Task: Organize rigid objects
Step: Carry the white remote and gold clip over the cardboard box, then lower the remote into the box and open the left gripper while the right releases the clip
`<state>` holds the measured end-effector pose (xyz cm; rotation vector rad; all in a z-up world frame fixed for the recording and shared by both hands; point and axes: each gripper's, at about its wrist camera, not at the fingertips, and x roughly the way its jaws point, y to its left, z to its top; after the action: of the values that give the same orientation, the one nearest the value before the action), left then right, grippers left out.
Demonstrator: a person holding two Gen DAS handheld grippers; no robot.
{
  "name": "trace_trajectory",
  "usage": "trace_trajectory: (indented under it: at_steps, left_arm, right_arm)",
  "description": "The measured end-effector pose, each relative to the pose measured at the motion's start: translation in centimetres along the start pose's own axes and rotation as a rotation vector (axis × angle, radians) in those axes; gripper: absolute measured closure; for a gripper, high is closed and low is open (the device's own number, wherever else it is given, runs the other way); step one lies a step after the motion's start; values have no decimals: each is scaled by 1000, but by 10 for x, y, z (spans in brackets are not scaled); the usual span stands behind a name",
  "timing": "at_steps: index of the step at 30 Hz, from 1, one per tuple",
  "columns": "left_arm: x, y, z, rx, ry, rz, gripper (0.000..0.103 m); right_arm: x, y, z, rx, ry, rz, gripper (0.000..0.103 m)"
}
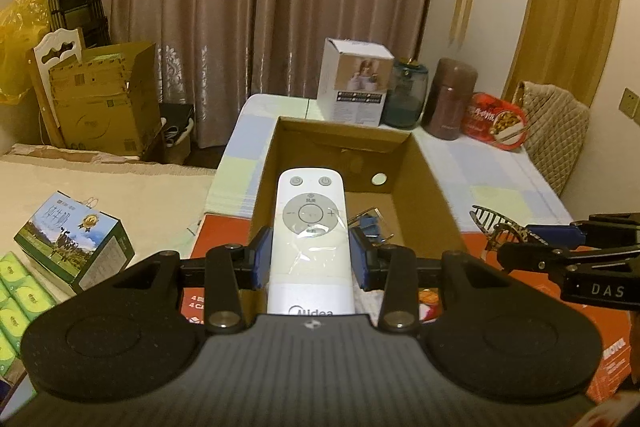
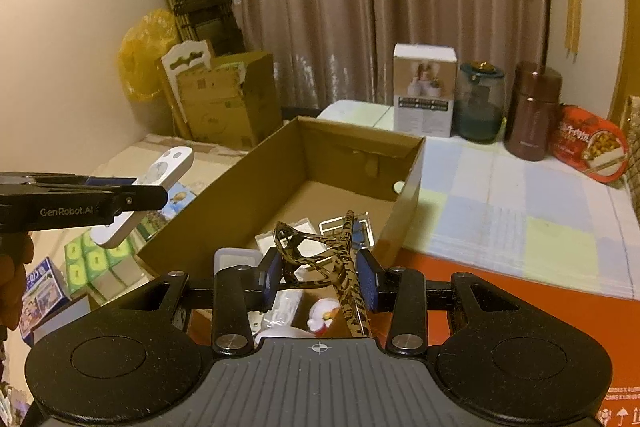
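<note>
A white remote (image 1: 310,223) with grey buttons points forward over the open cardboard box (image 1: 424,187), and my left gripper (image 1: 312,255) is shut on its middle. The right gripper (image 1: 560,239) comes in from the right edge, shut on a tortoiseshell hair claw clip (image 1: 496,227). In the right wrist view the clip (image 2: 344,267) sits between the blue pads of my right gripper (image 2: 318,271), above the near end of the box (image 2: 224,195). To the left, a hand holds the left gripper (image 2: 132,193) with the remote (image 2: 168,167) beside the box's left wall.
Small packets and a little toy figure (image 2: 322,317) lie in the box's near end. Behind it on the checkered cloth (image 2: 500,195) stand a white carton (image 2: 424,91), a glass jar (image 2: 478,103), a brown flask (image 2: 532,111) and a red food pack (image 2: 592,147). Green tissue packs (image 1: 16,291) lie left.
</note>
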<state>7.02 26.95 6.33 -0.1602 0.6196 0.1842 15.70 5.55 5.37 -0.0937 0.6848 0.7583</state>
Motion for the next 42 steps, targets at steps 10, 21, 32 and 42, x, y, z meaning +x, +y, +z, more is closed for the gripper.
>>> trace_trajectory:
  at_steps: [10, 21, 32, 42]
  left_arm:
    - [40, -8, -11, 28, 64, -22, 68]
    - [62, -16, -19, 44, 101, -43, 68]
    - [81, -12, -21, 47, 134, -52, 68]
    - [95, -11, -22, 55, 152, -60, 68]
  right_arm:
    - [33, -4, 2, 6, 54, 0, 66]
    - [48, -5, 4, 3, 74, 0, 66]
    - [67, -6, 2, 4, 103, 4, 66]
    - [80, -8, 3, 6, 108, 4, 66]
